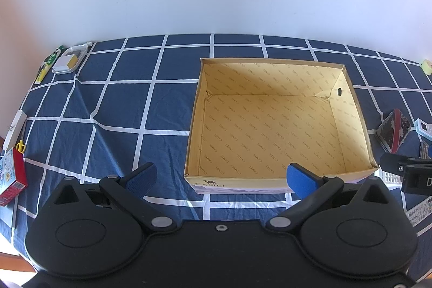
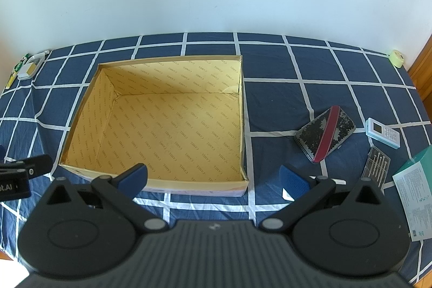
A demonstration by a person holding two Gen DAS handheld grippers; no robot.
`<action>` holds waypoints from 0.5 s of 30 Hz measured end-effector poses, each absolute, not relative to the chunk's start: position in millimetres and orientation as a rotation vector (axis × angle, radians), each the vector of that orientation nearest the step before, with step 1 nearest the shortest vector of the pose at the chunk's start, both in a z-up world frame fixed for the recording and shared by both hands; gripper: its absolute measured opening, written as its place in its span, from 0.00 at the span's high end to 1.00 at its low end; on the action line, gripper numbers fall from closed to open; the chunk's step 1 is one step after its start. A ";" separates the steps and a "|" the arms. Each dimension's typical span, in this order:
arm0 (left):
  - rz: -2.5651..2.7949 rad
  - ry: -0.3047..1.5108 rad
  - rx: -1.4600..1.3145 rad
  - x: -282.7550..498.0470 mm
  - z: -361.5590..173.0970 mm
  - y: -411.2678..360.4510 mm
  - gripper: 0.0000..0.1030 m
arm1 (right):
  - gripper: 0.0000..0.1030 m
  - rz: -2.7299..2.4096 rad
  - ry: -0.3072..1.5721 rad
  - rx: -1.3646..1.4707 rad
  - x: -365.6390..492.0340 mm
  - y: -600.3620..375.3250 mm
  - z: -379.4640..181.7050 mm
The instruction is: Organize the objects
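An open cardboard shoe box with a yellow printed lining stands on a blue checked cloth and holds nothing. My left gripper hovers open at the box's near left corner, its blue pads wide apart. My right gripper is open too, over the box's near right corner. Right of the box lie a worn black-and-red case, a small white remote and a clear pack of small tools. A red carton sits at the far left.
A white tray with a yellow block and a green tube lie at the back left. A yellow tape roll sits back right. A teal box is at the right edge. A white wall stands behind.
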State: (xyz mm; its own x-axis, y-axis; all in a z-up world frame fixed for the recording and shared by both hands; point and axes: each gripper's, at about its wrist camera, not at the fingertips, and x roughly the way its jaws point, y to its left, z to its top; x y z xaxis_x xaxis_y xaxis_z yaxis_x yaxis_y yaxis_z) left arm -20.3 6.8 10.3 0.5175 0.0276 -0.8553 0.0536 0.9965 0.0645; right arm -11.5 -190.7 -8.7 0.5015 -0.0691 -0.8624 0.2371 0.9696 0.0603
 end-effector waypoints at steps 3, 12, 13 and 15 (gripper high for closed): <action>-0.019 1.027 0.087 -20.3 10.3 7.2 0.00 | 0.00 -0.187 1.030 0.180 -11.4 -190.8 -8.4; -0.042 1.034 0.101 -21.9 9.2 2.4 0.00 | 0.00 -0.204 1.024 0.202 -17.3 -193.4 -9.0; -0.049 1.035 0.105 -22.5 8.7 0.6 0.00 | 0.00 -0.211 1.022 0.210 -18.8 -194.7 -9.2; -0.062 1.040 0.117 -23.5 7.0 -3.9 0.00 | 0.00 -0.224 1.023 0.223 -22.1 -198.8 -9.3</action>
State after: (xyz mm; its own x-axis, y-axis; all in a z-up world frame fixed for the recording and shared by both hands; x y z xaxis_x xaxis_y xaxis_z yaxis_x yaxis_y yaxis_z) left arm -23.5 -3.9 7.0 0.5053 0.0042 -0.8629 0.1068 0.9920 0.0674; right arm -22.1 -198.8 -9.3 0.5021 -0.0798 -0.8611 0.2867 0.9548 0.0787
